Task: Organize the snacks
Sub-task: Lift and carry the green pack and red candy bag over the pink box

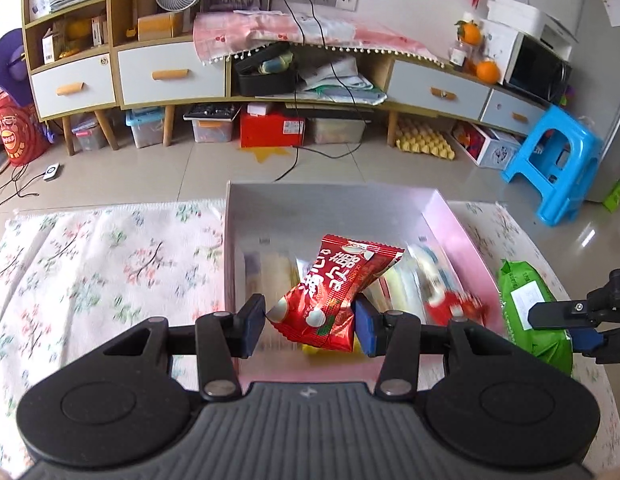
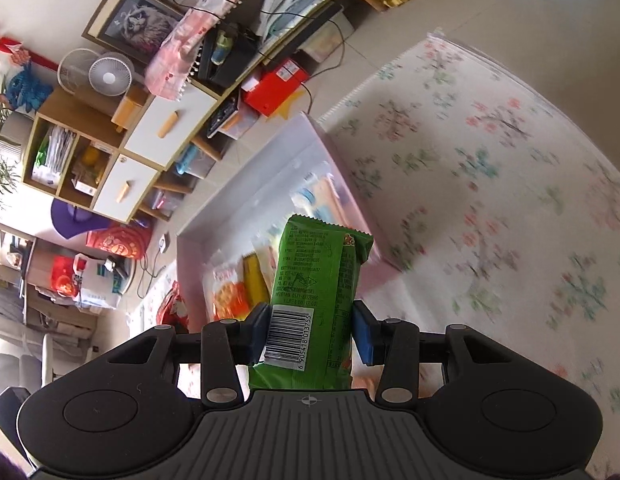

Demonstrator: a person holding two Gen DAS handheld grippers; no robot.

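Here the left claw [image 1: 310, 320] grips a crinkled red foil snack packet [image 1: 334, 292] over the shallow pale pink storage box [image 1: 450, 216] of snacks. The right claw [image 2: 310, 330] clamps a green plastic snack pack [image 2: 318, 280] near that box. Both hover above a floral-clothed surface [image 1: 101, 256]; a wooden cabinet [image 1: 169, 76] stands behind.

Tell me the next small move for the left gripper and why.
Probably lower it a little and open it. The left gripper holds the red snack packet above the pink box, which already holds other snacks, so a release there should drop it in. The right gripper holds the green packet off to the side.
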